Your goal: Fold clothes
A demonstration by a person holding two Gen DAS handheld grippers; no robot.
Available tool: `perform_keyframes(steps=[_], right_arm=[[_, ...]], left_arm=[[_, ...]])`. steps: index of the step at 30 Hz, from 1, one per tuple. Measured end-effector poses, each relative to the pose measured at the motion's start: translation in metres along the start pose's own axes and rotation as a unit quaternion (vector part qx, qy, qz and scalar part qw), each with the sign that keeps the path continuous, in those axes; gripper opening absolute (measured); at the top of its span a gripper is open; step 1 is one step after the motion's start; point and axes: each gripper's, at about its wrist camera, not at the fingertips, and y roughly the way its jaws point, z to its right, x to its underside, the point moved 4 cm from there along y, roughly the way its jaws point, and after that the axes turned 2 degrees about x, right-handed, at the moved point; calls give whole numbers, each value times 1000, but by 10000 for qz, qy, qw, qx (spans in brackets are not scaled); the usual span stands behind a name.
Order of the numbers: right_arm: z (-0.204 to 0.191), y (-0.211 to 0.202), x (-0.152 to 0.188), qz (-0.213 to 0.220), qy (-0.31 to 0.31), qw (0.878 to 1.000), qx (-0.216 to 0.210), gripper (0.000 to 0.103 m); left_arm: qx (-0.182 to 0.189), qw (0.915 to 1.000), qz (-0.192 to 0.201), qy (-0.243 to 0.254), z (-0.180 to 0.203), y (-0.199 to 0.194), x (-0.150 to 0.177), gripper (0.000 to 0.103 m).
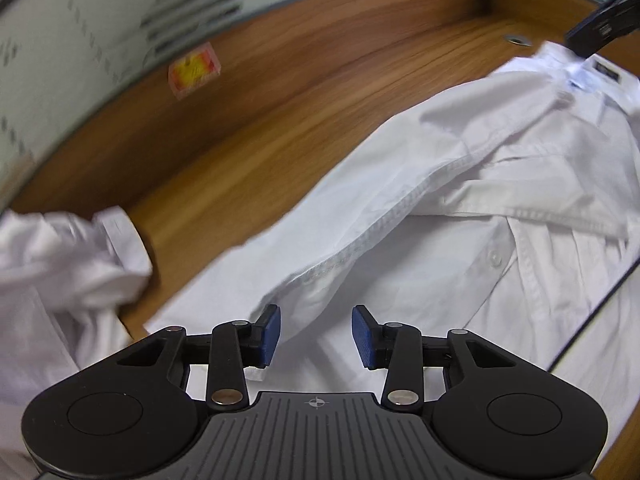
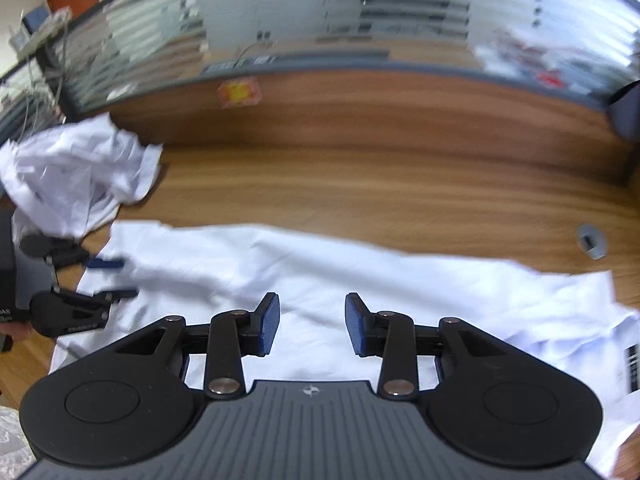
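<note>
A white button-up shirt [image 1: 460, 208] lies spread on the wooden table [image 1: 240, 128], collar at the far right, a sleeve folded across its body. My left gripper [image 1: 316, 336] is open and empty just above the shirt's lower part. In the right wrist view the same shirt [image 2: 360, 276] stretches across the table. My right gripper [image 2: 312, 328] is open and empty above it. The left gripper also shows in the right wrist view [image 2: 108, 280], open, at the shirt's left end. Part of the right gripper shows in the left wrist view [image 1: 604, 24] near the collar.
A crumpled pile of white clothes [image 2: 76, 176] lies at the table's left; it also shows in the left wrist view [image 1: 60, 264]. A small red and yellow box [image 2: 239, 93] stands by the glass partition [image 2: 360, 20]. A grey cable grommet [image 2: 591, 241] sits at the right.
</note>
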Motion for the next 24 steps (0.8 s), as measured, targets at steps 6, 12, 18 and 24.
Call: perform_keyframes(steps=[6, 12, 18, 24], right_arm=[[-62, 57, 8, -271, -179, 9994, -108, 41], [-93, 100, 11, -428, -649, 9965, 321, 41], [-94, 120, 12, -575, -616, 9951, 521, 10], [-99, 100, 1, -360, -424, 9975, 439, 2]], left_arm=[[-58, 9984, 298, 469, -16, -7, 2, 45], [694, 9959, 128, 565, -18, 7, 9, 48], [842, 9930, 231, 790, -14, 14, 13, 3], [789, 9940, 705, 271, -37, -26, 9, 3]])
